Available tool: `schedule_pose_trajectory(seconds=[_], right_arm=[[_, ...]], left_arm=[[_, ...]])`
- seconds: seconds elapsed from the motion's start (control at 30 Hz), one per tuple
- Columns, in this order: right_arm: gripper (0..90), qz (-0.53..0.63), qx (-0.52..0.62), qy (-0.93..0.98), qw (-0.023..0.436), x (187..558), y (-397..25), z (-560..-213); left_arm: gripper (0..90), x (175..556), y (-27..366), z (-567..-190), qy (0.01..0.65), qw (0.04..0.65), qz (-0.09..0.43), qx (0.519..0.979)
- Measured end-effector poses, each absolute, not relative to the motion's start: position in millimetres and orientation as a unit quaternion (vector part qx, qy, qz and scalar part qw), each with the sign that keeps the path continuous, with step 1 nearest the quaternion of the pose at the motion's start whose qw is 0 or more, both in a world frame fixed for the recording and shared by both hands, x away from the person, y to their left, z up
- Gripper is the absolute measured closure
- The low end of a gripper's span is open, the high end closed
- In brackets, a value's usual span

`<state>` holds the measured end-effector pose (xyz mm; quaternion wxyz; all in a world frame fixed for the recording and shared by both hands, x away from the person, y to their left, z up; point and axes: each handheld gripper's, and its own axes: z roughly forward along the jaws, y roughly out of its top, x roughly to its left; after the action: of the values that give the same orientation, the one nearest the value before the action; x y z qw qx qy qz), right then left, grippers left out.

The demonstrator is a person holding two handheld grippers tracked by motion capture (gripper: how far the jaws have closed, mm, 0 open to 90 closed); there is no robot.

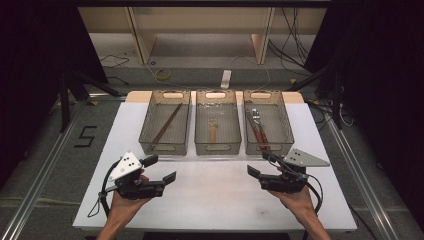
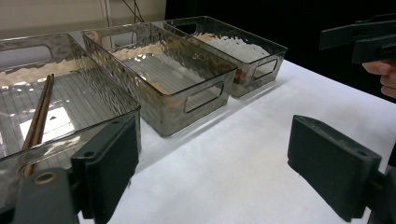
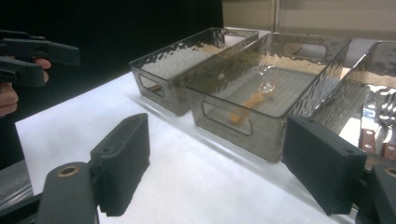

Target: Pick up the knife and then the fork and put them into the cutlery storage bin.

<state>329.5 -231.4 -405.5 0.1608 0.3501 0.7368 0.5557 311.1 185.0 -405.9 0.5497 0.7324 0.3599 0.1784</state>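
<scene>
Three clear plastic bins stand in a row at the back of the white table (image 1: 215, 200). The left bin (image 1: 165, 145) holds brown chopsticks (image 1: 167, 123) (image 2: 39, 116). In the middle bin (image 1: 216, 146) (image 3: 224, 119) lies a wooden-handled spoon (image 1: 213, 131) (image 3: 254, 100). The right bin (image 1: 269, 146) holds wood-handled cutlery (image 1: 257, 131) (image 3: 376, 140). My left gripper (image 1: 161, 168) (image 2: 219, 172) is open and empty over the table, in front of the left bin. My right gripper (image 1: 259, 164) (image 3: 224, 172) is open and empty too, in front of the right bin.
Bare white table lies between the two grippers and the bins. The table's edges drop to a grey floor, with cables and a shelf frame (image 1: 200, 30) behind. Dark curtains hang on both sides.
</scene>
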Motion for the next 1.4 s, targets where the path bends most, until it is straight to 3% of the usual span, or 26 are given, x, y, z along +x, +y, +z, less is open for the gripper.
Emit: schedule_pose_trajectory(seconds=[0.33,1.4], right_arm=[[17.8,0.561,0.363,0.725,0.168,317,-239,-415],[17.6,0.555,0.372,0.723,0.176,311,-247,-424]], left_arm=[[15.9,311,183,-406,0.353,0.550,0.174,0.736],[15.9,311,181,-406,0.346,0.552,0.166,0.740]])
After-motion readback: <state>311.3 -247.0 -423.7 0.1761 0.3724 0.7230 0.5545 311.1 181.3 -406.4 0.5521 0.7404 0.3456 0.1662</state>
